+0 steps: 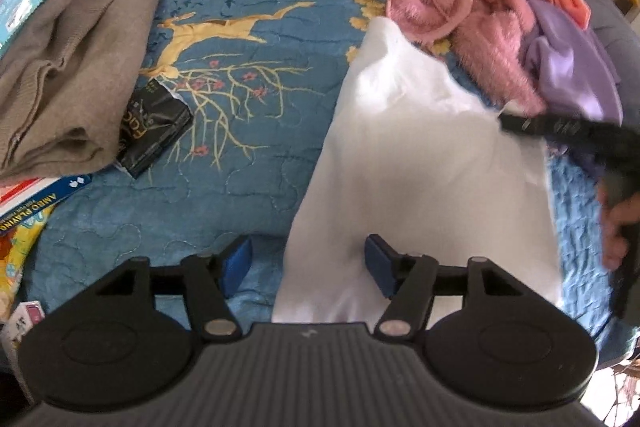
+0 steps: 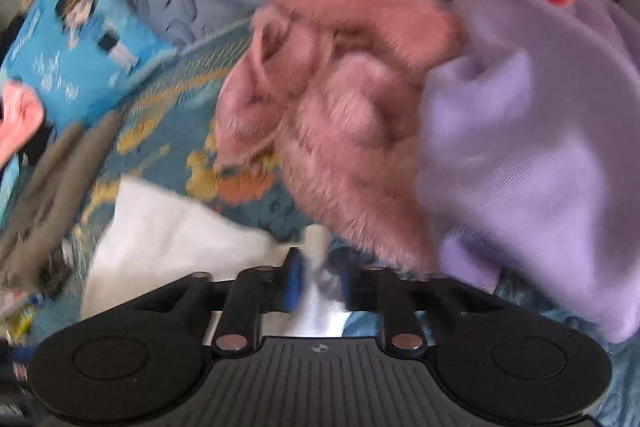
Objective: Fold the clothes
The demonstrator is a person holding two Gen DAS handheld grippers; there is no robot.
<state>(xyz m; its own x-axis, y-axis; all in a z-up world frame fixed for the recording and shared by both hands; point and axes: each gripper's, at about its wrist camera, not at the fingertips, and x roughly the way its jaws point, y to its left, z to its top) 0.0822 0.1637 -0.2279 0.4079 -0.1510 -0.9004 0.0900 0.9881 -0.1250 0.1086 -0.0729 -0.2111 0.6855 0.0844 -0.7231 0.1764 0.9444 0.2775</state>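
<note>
- While the white garment (image 1: 420, 163) lies on the blue quilt (image 1: 248, 131), left gripper (image 1: 308, 263) gapes wide over its near edge, gripping nothing.
- Right gripper (image 2: 316, 283) is partly open around a white fold at its far corner; picture's too blurry, can't tell if it's pinched.

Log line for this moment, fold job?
stage: folding white garment | left gripper: open over near edge | right gripper: white cloth between fingers

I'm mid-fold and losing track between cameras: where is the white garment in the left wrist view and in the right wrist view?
Left wrist view: the white garment lies right of centre on the blue quilt, running from the pink pile down under the left gripper.
Right wrist view: it sits lower left and runs between the right gripper fingers.
Shared landmark: the fuzzy pink garment, just beyond the white cloth in both.
</note>
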